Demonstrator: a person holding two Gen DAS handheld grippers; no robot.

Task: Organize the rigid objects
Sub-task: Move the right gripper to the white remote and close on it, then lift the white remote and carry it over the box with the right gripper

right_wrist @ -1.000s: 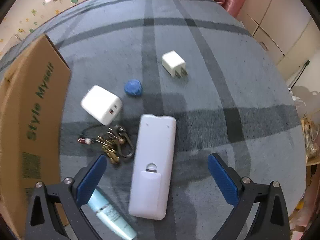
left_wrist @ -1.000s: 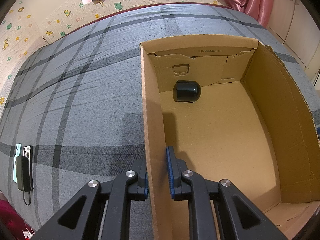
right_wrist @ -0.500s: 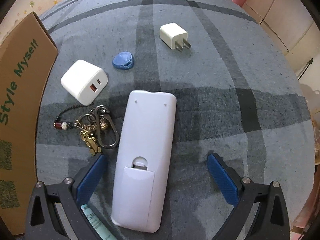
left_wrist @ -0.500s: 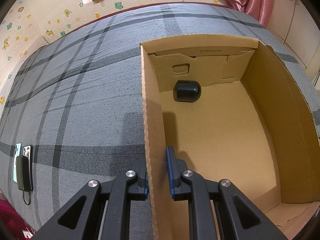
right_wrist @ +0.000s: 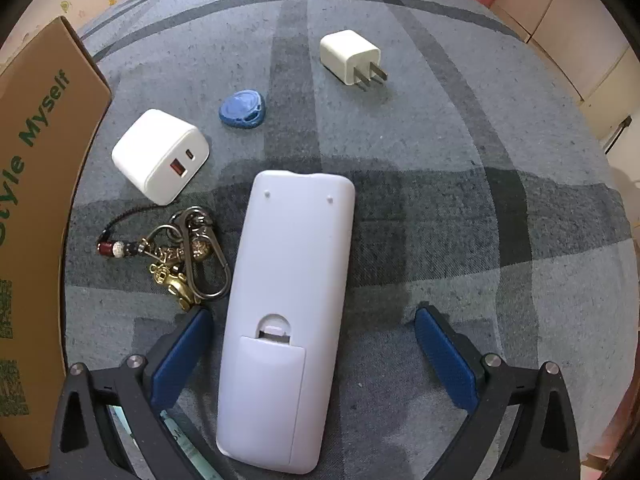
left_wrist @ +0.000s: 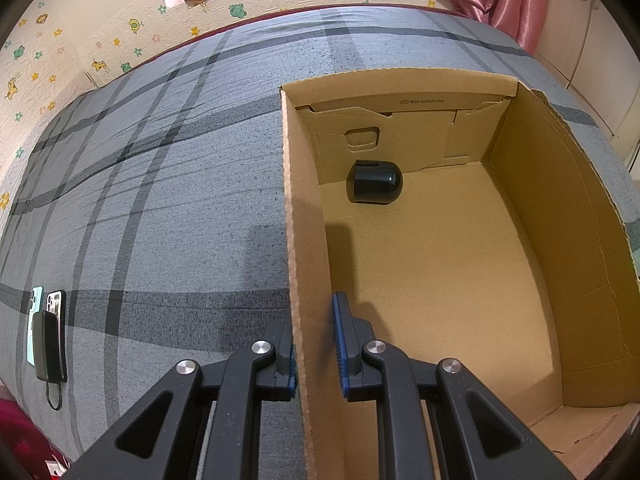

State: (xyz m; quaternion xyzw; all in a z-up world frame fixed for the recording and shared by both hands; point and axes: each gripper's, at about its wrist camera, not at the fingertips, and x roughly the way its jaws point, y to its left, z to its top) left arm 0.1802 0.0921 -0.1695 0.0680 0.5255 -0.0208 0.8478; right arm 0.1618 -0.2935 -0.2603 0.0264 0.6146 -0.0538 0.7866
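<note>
1. The remote is lying face down on the grey plaid bed, with its battery cover up and its long side running away from the camera. It is lying between the two blue pads of the right gripper.
2. The remote is looking like a stiff, light plastic shell. The smooth back is probably a bit slippery, so I am judging the long side edges, near the middle or lower half, as the best place to take hold.
3. The right gripper is standing wide open and is holding nothing. The left pad is close to the remote's edge and the right pad is well apart from it, so the remote is not centred.
4. The keys are lying just beside the remote, near the left pad, and they may be catching when the jaws are closing.
5. A big charger, a blue tag and a small plug are lying farther away on the bed.
6. The box is sitting to the left, with one black object inside near the far wall.
7. The left gripper is clamping the near wall of the box between its pads, one outside and one inside, and I think it is steadying the box.
</note>
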